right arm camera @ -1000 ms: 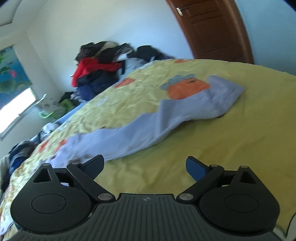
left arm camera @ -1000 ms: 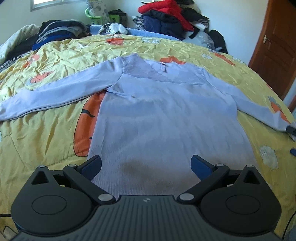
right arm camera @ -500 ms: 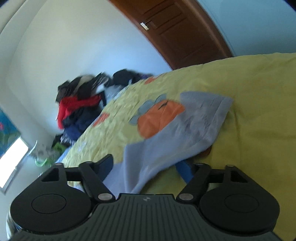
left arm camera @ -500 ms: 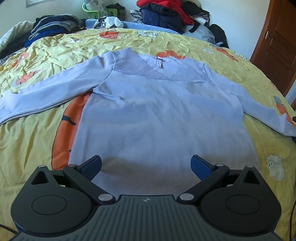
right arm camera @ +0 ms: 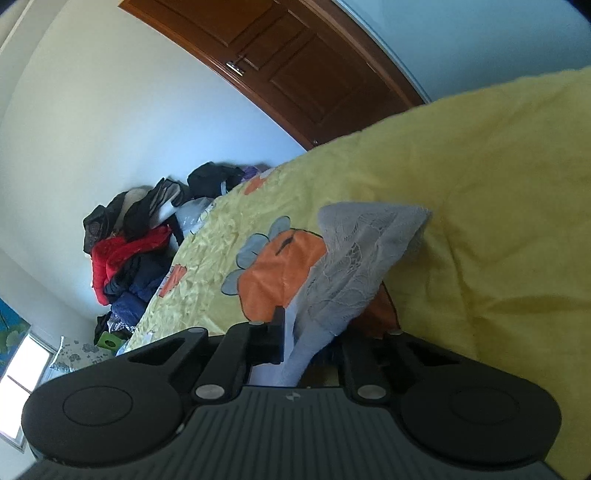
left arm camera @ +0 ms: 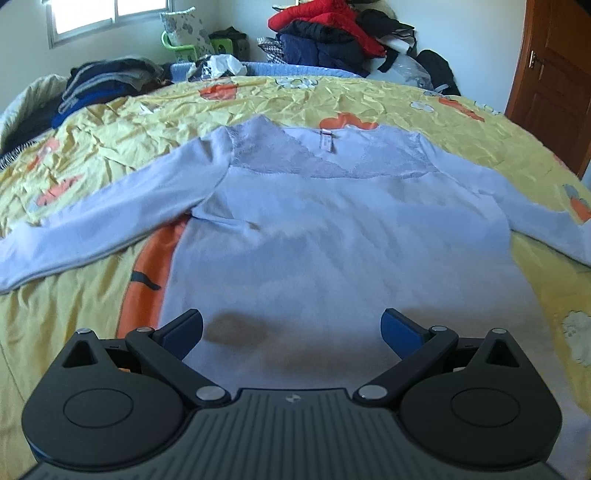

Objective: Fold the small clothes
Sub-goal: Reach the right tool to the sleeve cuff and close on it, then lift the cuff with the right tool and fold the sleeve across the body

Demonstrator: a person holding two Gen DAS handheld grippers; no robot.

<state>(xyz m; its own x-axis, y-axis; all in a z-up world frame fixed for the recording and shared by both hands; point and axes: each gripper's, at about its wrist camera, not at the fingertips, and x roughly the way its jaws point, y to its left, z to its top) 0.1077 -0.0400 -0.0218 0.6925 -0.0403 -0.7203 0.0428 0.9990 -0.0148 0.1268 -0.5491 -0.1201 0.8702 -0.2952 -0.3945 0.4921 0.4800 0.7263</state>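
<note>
A pale lavender long-sleeved top (left arm camera: pixel 332 229) lies flat on the yellow quilt (left arm camera: pixel 85 306), neck away from me, both sleeves spread out. My left gripper (left arm camera: pixel 291 326) is open and empty, just above the top's hem. My right gripper (right arm camera: pixel 314 332) is shut on the top's right sleeve (right arm camera: pixel 354 266) near its lace cuff, which stands lifted off the quilt (right arm camera: pixel 498 221).
Piles of clothes (left arm camera: pixel 332 33) lie at the far side of the bed, and more (left arm camera: pixel 96 85) at the far left. A brown door (left arm camera: pixel 554 81) stands at the right. A window (left arm camera: pixel 103 14) is at the back left.
My right gripper moved onto the sleeve cuff and shut on it, and tilted. My left gripper dropped lower toward the hem and stayed open.
</note>
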